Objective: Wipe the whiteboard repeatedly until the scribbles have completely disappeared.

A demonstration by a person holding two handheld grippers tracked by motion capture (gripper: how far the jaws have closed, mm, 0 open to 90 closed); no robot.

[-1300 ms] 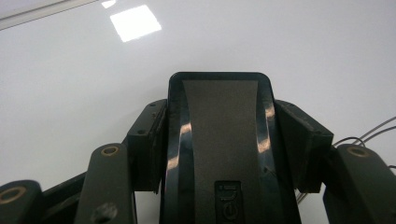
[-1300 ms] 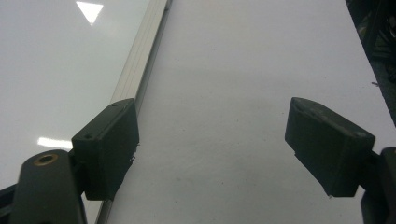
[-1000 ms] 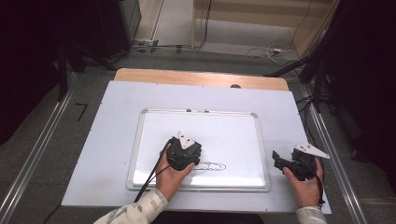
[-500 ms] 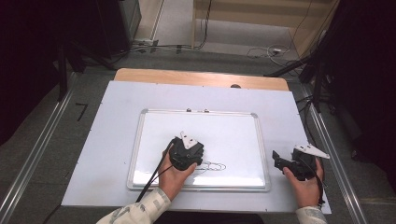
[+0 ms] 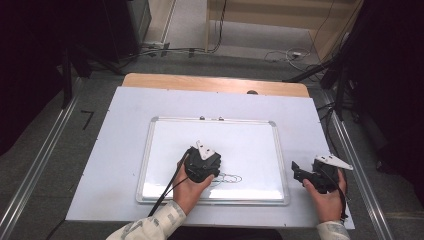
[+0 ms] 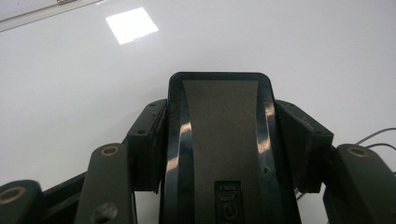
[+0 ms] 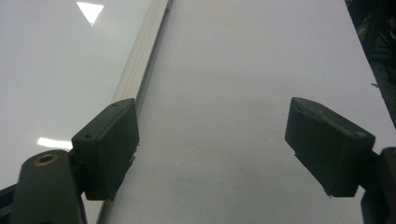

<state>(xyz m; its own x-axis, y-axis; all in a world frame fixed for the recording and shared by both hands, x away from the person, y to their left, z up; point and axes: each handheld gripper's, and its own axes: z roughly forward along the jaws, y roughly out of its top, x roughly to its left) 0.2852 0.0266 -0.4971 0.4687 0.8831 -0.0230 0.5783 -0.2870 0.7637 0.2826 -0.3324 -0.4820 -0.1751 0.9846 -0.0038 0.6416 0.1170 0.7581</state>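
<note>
I have the left gripper down on the whiteboard, toward its near edge and a little left of the middle. Its jaws are clamped on a black eraser: in the left gripper view the eraser's dark body with its grey felt strip stands between the two pads, which press against its sides. The eraser's far end lies close over the white surface of the board. Just to the right of that gripper in the high view, a thin looping pen scribble remains on the board; a few of its lines also show at the right edge of the left gripper view.

My right gripper sits off the board, over the pale sheet that covers the tabletop, just beside the board's right frame. Its jaws stand well apart with nothing between them; in the right gripper view I see the bare sheet in the gap and the board's silver frame running past the left-hand pad. The two grippers are well apart from each other.
</note>
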